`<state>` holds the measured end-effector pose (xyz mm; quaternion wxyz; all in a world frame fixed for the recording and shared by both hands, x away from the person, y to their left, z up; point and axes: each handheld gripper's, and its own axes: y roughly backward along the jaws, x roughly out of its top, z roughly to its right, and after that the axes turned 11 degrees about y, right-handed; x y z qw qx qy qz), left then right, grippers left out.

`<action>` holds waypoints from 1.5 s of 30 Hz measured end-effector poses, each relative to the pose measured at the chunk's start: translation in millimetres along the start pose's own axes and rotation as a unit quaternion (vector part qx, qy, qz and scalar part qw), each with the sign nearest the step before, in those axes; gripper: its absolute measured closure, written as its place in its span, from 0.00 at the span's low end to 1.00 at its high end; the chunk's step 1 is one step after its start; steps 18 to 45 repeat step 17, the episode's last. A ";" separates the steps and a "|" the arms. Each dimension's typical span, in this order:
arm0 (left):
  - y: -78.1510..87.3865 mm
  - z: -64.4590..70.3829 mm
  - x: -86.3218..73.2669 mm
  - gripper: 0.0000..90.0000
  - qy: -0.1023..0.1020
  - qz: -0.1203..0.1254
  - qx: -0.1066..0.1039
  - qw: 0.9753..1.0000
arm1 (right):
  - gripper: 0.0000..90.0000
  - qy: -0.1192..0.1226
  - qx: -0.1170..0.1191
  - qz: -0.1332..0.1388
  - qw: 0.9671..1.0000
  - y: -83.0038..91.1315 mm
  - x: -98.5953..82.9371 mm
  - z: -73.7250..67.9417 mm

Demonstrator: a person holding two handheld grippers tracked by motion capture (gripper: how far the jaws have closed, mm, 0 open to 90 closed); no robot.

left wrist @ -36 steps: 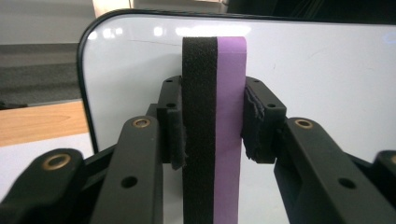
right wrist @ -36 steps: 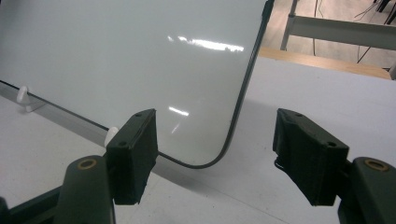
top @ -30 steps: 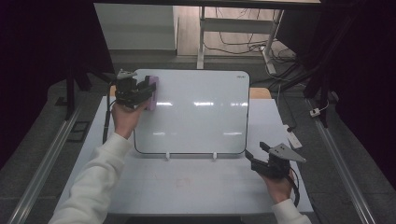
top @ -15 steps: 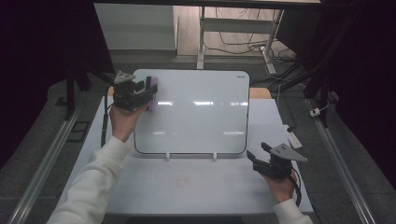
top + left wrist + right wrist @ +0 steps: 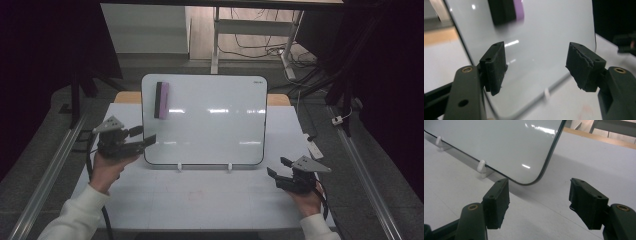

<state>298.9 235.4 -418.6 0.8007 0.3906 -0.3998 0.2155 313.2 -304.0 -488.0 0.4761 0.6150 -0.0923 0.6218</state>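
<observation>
- The table (image 5: 200, 200) under my hands is white and flat; a whiteboard stands on it and nothing lies on the near part between my two tools.
- The whiteboard (image 5: 210, 130) leans upright on two small white feet (image 5: 179, 167) at its lower edge; its face is blank and glossy, with light glare across it.
- My left tool (image 5: 142, 136) hangs just off the board's lower left corner — jaws spread wide, gripping nothing. In the left gripper view the same tool (image 5: 536, 65) looks across the board's face, with the eraser above and beyond its jaws.
- My right tool (image 5: 276, 167) rests low on the table near the board's lower right corner, apart from it — jaws also wide and empty. In the right gripper view that tool (image 5: 539, 200) frames the board's rounded corner and one foot.
- The eraser (image 5: 161, 100), black with a purple side, sticks upright to the board's upper left area, well apart from both tools.
</observation>
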 end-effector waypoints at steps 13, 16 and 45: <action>19.7 -14.7 -70.2 0.34 0.023 -0.039 -0.010 0.999 | 0.36 0.025 -0.002 0.011 1.000 0.6 -3.8 -2.1; 18.4 -16.4 -74.1 0.33 0.022 -0.047 -0.007 0.999 | 0.36 0.037 -0.002 0.014 0.999 1.6 -1.0 -4.7; 17.8 -16.7 -74.8 0.33 0.025 -0.049 -0.009 0.998 | 0.36 0.040 -0.003 0.015 0.999 1.7 -0.4 -5.4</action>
